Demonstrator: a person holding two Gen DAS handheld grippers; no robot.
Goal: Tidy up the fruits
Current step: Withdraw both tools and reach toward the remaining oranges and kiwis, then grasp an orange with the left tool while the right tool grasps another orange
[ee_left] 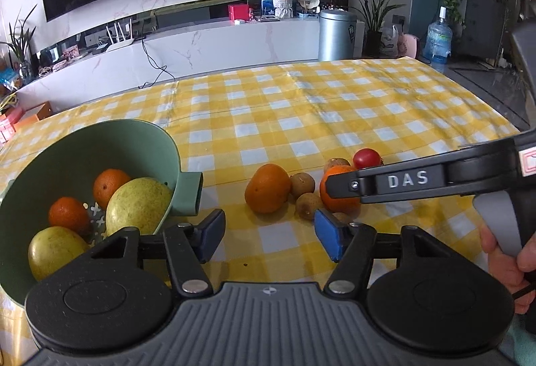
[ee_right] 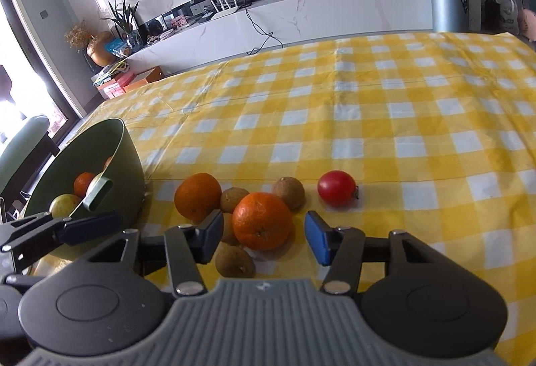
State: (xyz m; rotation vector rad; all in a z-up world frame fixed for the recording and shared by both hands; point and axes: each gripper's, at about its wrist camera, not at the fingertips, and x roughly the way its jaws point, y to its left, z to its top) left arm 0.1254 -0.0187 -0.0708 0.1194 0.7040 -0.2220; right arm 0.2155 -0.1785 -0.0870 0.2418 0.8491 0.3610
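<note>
A green strainer bowl (ee_left: 140, 145) stands tilted at the left with two oranges (ee_left: 109, 185) and two yellow-green mangoes (ee_left: 139, 208) inside. My left gripper (ee_left: 269, 237) is open and empty, just right of the bowl's handle (ee_left: 194, 195). Loose fruit lies on the checked cloth: an orange (ee_right: 197, 197), several brown kiwis (ee_right: 289, 192), a red tomato (ee_right: 336, 188). My right gripper (ee_right: 264, 237) is open, its jaws on either side of a second orange (ee_right: 261, 220), not closed on it. The bowl (ee_right: 127, 165) also shows in the right wrist view.
The table has a yellow-and-white checked cloth (ee_left: 301, 104). Behind it are a white marble cabinet (ee_left: 217, 44), a grey bin (ee_left: 336, 34) and potted plants. The right gripper's arm (ee_left: 418, 180) crosses the left wrist view above the fruit.
</note>
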